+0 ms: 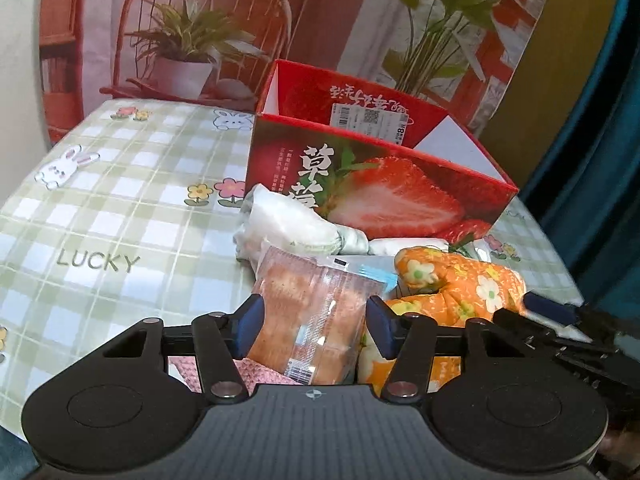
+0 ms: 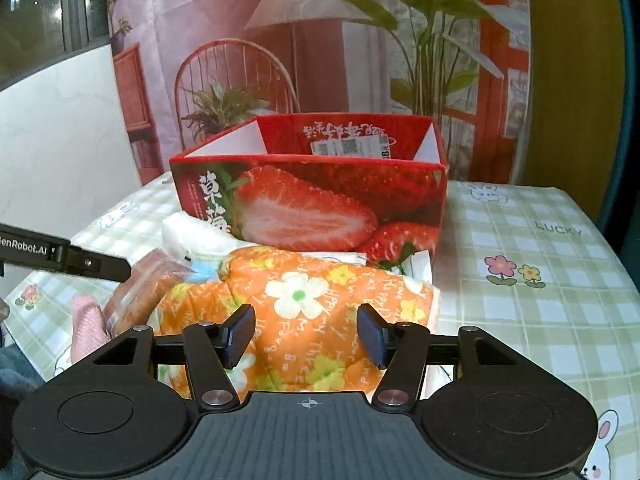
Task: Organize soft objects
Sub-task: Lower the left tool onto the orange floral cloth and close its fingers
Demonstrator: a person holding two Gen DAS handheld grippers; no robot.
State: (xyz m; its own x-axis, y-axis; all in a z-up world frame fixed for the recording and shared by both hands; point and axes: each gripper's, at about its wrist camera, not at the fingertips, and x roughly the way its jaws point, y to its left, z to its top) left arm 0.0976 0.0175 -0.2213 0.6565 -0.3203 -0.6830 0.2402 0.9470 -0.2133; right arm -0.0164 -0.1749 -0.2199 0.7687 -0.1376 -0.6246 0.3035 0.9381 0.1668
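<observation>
Your left gripper (image 1: 314,326) has its jaws spread on either side of a clear-wrapped bread packet (image 1: 310,316); the blue pads sit just beside the wrapper, and you cannot tell whether they press it. Your right gripper (image 2: 306,334) stands with jaws apart over the orange floral cloth bundle (image 2: 304,312), its pads at the bundle's two flanks without clearly pinching it. The soft things lie heaped together on the green checked tablecloth (image 1: 120,200), right against the front wall of the open red strawberry box (image 1: 360,184): a white plastic-wrapped pack (image 1: 280,220) behind the bread, the orange bundle to its right, and a pink knitted piece (image 2: 86,326) at the near left edge of the heap.
</observation>
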